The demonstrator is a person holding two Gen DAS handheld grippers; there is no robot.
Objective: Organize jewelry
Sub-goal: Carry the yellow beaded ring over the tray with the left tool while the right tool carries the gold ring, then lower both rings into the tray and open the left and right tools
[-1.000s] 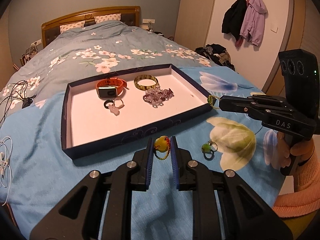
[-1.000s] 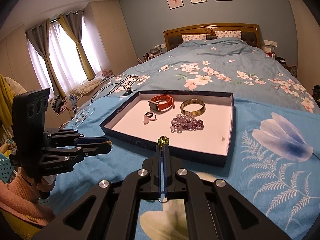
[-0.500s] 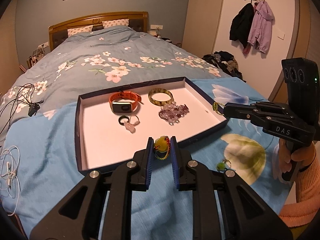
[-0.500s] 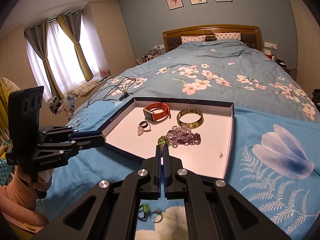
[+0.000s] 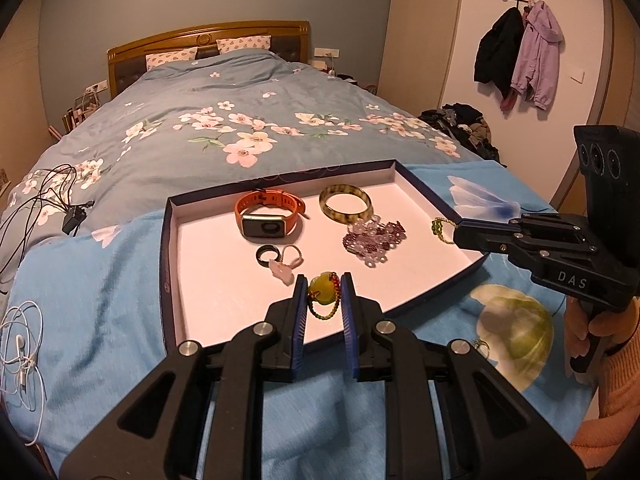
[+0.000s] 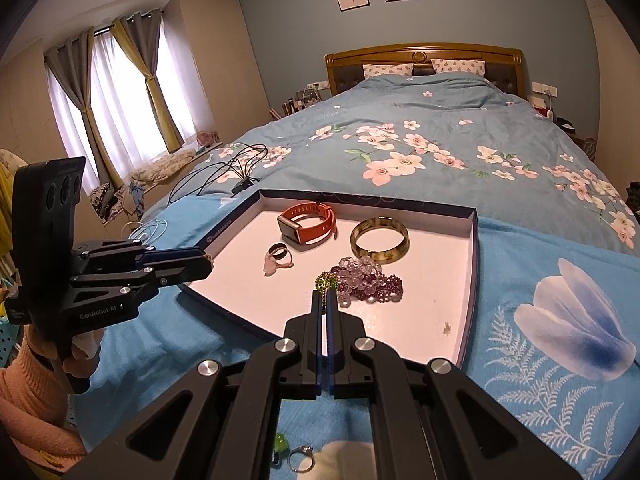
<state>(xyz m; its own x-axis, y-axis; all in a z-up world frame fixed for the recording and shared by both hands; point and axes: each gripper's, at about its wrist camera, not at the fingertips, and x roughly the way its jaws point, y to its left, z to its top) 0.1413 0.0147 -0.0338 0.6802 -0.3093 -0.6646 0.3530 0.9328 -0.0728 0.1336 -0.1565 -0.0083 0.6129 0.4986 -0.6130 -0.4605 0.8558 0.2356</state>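
A shallow dark-blue cardboard tray with a pale pink floor [image 5: 170, 248] lay on the blue flowered bedspread [image 5: 100, 280] of the bed. Inside it, toward the far wall, sat an orange-strapped smartwatch [image 5: 269, 216] and, just beside it, a mottled green-brown bangle [image 5: 346, 204]. In front of the bangle and touching it lay a heap of purple and clear bead bracelets [image 5: 374, 238]; nearer the watch lay a black ring [image 5: 265, 255] touching a thin ring with a pale pink stone [image 5: 285, 266]. The left gripper [image 5: 325, 294] hovered over the near part of the tray, clenched on a yellow-green pendant on a red-and-green beaded cord [image 5: 323, 295] (the cord hung in a loop below the pads). The right gripper [image 6: 325, 300] was clamped tight on a small green beaded ring [image 6: 325, 281], held above the tray's floor by the bead heap. Outside the tray, on the bedspread below the right gripper, lay a silver ring [image 6: 301, 460] and a small green bead piece [image 6: 281, 444], near each other. White earphones [image 5: 20, 344] and black cables [image 5: 52, 196] lay on the bed well apart from the tray.
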